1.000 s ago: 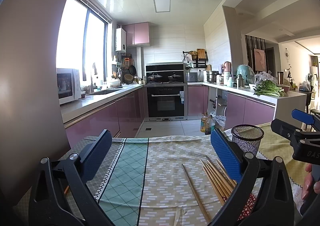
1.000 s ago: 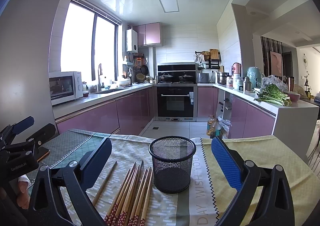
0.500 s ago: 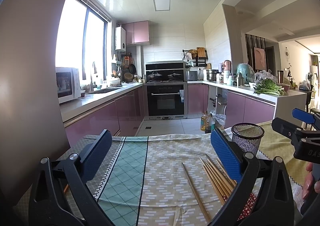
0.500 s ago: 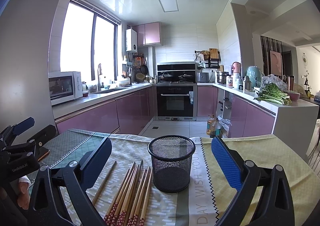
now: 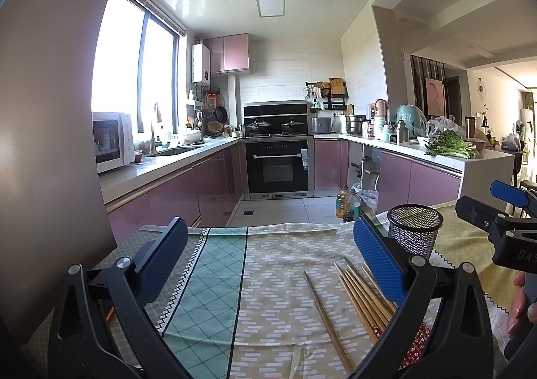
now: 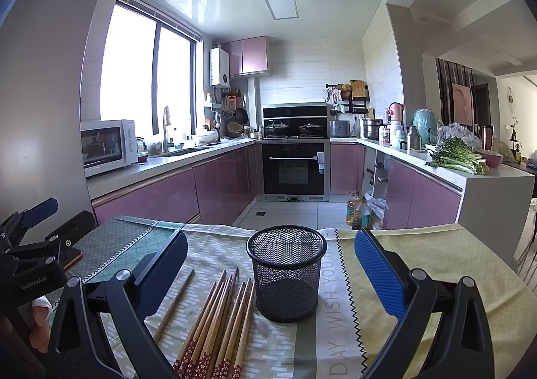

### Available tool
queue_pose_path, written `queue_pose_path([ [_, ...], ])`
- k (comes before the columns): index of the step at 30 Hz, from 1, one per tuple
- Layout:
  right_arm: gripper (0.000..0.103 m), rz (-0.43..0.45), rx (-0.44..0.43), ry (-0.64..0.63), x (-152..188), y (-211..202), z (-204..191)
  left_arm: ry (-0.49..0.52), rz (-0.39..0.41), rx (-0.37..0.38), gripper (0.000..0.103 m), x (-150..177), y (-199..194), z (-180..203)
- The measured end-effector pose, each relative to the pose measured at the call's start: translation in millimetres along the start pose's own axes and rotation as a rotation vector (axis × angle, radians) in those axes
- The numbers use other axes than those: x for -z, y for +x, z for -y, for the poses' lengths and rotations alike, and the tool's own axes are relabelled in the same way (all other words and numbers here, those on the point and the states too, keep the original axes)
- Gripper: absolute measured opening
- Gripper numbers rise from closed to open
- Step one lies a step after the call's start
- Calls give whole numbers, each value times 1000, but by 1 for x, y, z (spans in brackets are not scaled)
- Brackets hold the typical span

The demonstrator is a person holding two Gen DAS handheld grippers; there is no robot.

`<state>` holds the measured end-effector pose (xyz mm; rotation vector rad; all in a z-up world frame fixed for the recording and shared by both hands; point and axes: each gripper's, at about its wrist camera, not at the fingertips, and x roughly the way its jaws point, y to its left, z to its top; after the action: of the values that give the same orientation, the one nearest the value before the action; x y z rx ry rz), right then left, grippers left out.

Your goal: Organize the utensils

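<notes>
Both grippers, the left gripper point(image 5: 270, 253) and the right gripper point(image 6: 272, 259), hung spread wide and empty above the table. The chopsticks point(image 6: 218, 318) lay bunched just left of the mesh cup point(image 6: 286, 273). Packed so tight, a pinch might have dragged several together or nudged that light cup over.

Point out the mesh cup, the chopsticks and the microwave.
mesh cup point(image 6: 286, 281), right wrist view, on its front wall
chopsticks point(image 6: 221, 318), right wrist view, mid-shaft of the bundle
microwave point(image 6: 108, 145), right wrist view, on its door
</notes>
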<state>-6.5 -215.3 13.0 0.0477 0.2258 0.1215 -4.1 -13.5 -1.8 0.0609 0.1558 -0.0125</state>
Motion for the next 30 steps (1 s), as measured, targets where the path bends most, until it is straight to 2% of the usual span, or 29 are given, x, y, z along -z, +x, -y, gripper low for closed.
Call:
queue_pose_path([
  [30,96,2,-2,6,-2,1,2,3,-4,1,97,1,1,2],
])
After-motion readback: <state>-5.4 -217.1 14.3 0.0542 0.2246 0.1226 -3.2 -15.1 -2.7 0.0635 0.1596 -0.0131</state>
